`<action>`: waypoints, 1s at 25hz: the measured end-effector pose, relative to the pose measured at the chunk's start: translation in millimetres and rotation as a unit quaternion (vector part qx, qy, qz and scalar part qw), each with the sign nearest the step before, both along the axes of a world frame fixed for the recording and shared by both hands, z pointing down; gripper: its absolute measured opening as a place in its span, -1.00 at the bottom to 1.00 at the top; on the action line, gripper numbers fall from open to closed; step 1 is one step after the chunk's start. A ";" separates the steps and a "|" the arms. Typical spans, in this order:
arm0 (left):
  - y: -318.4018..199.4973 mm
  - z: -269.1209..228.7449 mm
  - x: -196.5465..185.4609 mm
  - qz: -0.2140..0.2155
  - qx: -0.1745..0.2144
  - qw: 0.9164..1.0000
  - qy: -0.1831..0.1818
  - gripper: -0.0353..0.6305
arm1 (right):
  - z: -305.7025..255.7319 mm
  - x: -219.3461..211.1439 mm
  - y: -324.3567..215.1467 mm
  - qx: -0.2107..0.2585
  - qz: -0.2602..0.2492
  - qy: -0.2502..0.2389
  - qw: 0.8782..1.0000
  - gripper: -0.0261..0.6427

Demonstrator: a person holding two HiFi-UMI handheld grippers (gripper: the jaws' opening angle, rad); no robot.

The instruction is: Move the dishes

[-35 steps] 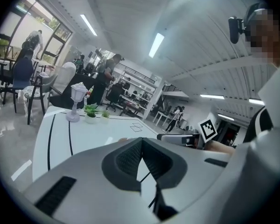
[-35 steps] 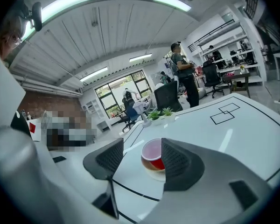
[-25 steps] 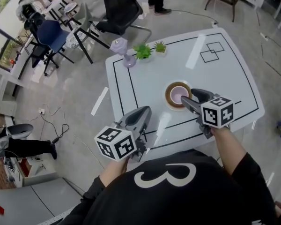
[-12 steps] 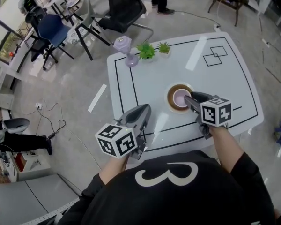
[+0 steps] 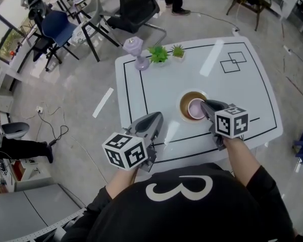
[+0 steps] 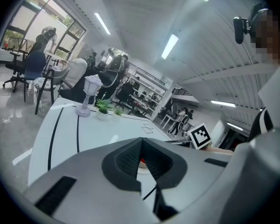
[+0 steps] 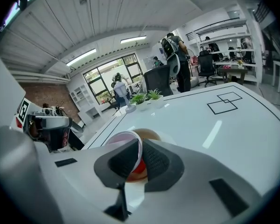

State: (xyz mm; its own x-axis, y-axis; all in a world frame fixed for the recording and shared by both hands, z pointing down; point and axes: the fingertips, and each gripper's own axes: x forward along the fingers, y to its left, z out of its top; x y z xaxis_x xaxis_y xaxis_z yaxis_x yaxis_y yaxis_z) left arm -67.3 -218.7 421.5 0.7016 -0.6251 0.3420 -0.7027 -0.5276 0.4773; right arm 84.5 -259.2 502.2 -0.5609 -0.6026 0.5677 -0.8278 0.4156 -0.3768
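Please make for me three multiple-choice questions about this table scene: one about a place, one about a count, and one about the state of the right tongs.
1. Where on the white table does the lilac lantern-shaped table lamp stand?
A. far left corner
B. middle
C. near right corner

2. How many small green potted plants are there?
A. one
B. two
C. four

3. The right tongs are:
A. wide open
B. shut on the rim of the pale pink bowl
C. shut on a plant

Answers:
1 A, the lamp stands beside the plants at the far left corner.
2 B, two pots stand side by side.
3 B, the right gripper view shows the rim pinched.
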 end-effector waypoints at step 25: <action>-2.7 1.2 21.2 0.014 -0.016 1.000 0.010 -0.89 | -71.9 108.2 -14.9 0.076 0.112 -0.007 0.991 -0.81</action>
